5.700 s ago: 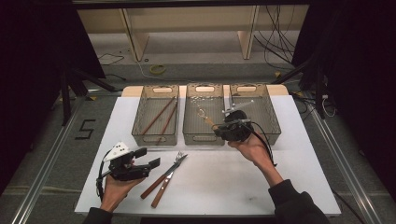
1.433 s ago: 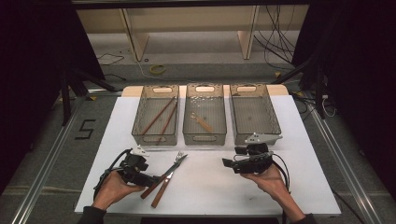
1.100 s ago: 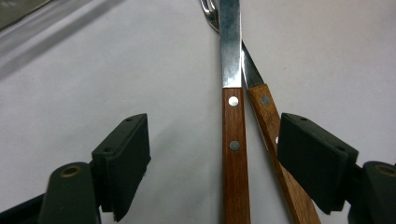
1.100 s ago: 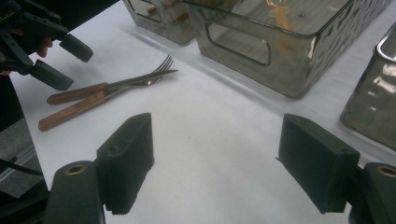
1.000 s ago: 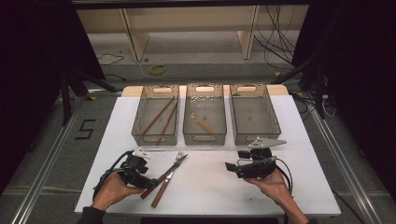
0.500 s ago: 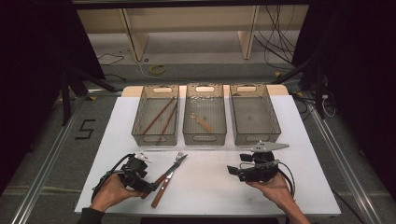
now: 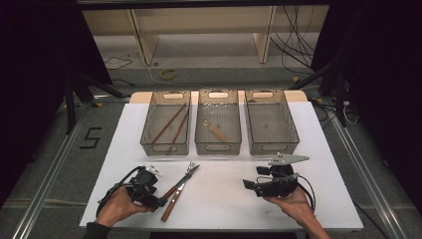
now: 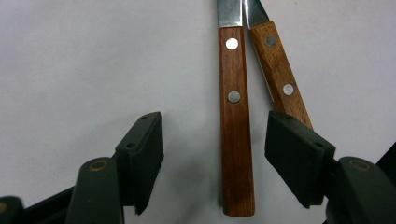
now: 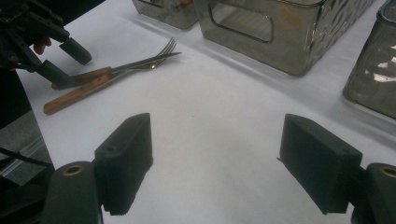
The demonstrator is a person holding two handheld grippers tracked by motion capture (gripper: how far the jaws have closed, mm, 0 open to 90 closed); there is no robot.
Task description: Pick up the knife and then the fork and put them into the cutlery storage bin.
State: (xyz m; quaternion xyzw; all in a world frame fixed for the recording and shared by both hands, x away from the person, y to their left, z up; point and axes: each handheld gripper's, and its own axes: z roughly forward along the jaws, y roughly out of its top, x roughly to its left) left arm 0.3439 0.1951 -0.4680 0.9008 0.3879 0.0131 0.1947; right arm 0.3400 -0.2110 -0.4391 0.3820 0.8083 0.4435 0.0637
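Left claw [image 8: 212, 161] has dropped onto the counter [image 7: 224, 199], open around the knife handle [image 8: 236, 126] with the fork handle [image 8: 280, 79] just beside, gripping nothing yet; right claw [image 9: 217, 163] has pulled back, open and empty, so a pickup looks next.

A yellow ring [image 7: 168, 73] lies on the floor [image 7: 209, 59].

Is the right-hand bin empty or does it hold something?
Empty. From the high view, the right bin shows only its bare mesh floor, while the middle bin and the left bin each hold utensils.
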